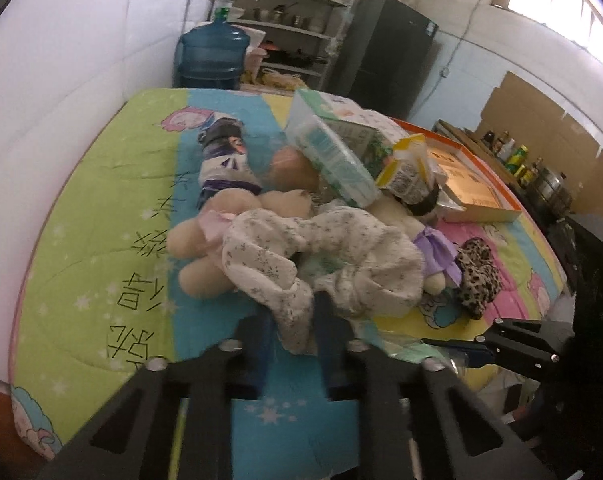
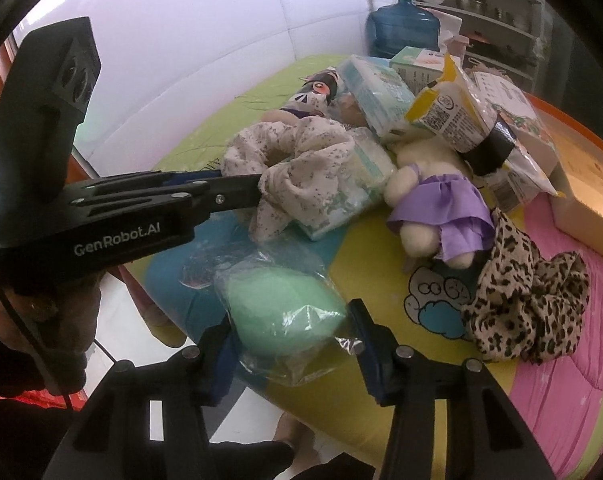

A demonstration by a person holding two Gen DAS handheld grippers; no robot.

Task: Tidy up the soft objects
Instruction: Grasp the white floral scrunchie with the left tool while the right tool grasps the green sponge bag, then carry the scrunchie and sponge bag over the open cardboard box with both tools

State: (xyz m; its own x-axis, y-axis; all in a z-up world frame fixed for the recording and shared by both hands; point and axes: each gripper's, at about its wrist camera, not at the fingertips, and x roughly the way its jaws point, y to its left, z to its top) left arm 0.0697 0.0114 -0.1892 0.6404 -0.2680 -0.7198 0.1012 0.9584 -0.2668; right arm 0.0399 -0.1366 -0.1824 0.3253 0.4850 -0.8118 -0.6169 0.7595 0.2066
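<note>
Plush bear [image 1: 205, 236] half buried under floral cloth [image 1: 325, 256]. Shelf [image 1: 289, 12] items upper centre too small to tell. Orange tray [image 2: 581, 168] cut by right edge; quilt lettering [image 1: 141, 280] blurred.

A lived-in home, one room serving as bedroom and kitchen together. A bed with a cartoon-printed quilt [image 1: 101, 216] fills the middle. Beyond it, at 12 o'clock in the left wrist view, stand open shelves of pots and bowls [image 1: 289, 20], a blue water jug [image 1: 211, 54] at 11 o'clock, and a dark refrigerator [image 1: 385, 56] at 1 o'clock. Condiment bottles [image 1: 513, 156] line a ledge at 3 o'clock.
</note>
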